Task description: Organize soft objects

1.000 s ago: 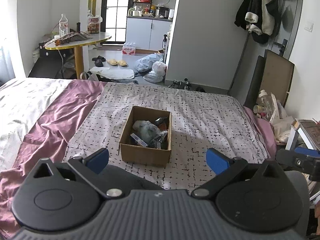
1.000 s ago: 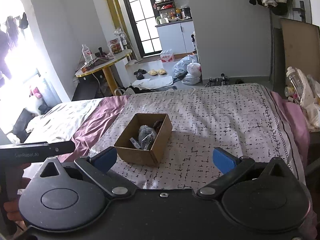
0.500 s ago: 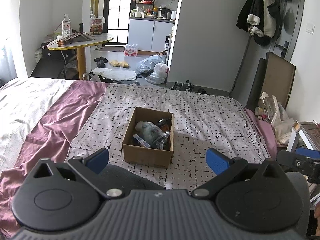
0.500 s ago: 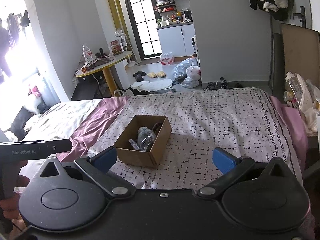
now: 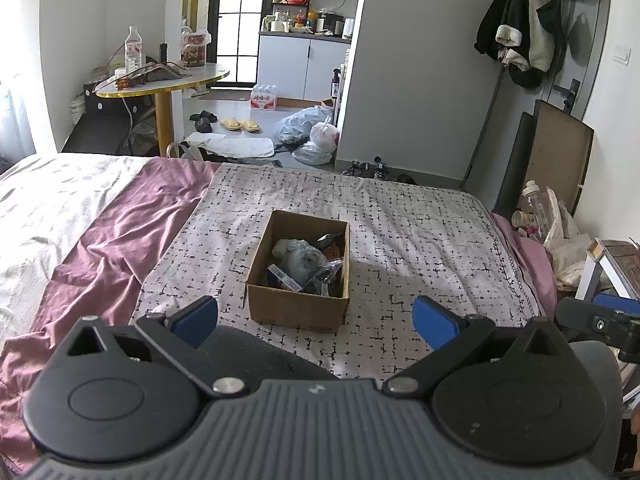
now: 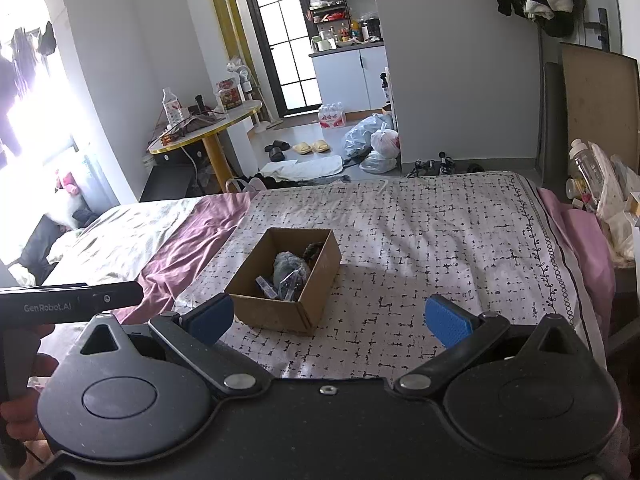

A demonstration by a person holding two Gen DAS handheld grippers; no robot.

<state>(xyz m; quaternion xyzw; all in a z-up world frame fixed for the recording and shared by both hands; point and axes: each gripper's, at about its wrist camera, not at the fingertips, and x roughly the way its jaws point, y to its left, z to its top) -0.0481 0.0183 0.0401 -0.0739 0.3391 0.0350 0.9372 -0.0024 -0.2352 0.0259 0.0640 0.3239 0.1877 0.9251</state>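
Observation:
A brown cardboard box (image 5: pixel 294 308) stands open on the patterned bed sheet (image 5: pixel 420 240); it also shows in the right wrist view (image 6: pixel 276 312). Inside lie a grey-blue soft bundle (image 5: pixel 302 258), a dark item (image 5: pixel 332 242) and clear-wrapped packets (image 5: pixel 326 276). My left gripper (image 5: pixel 314 320) is open and empty, held back from the box's near side. My right gripper (image 6: pixel 328 316) is open and empty, with the box ahead and to the left. The left gripper's body (image 6: pixel 68 304) shows at the right view's left edge.
A purple blanket (image 5: pixel 100 248) and a pale quilt (image 5: pixel 44 200) lie left of the sheet. Bottles and bags (image 5: pixel 548 220) crowd the bed's right side. A round table (image 5: pixel 160 80), slippers and plastic bags (image 5: pixel 308 132) are on the floor beyond the bed's foot.
Both views have tilted and drawn back slightly, so the box sits a little lower in each. Both grippers stay open and empty. The box has not moved.

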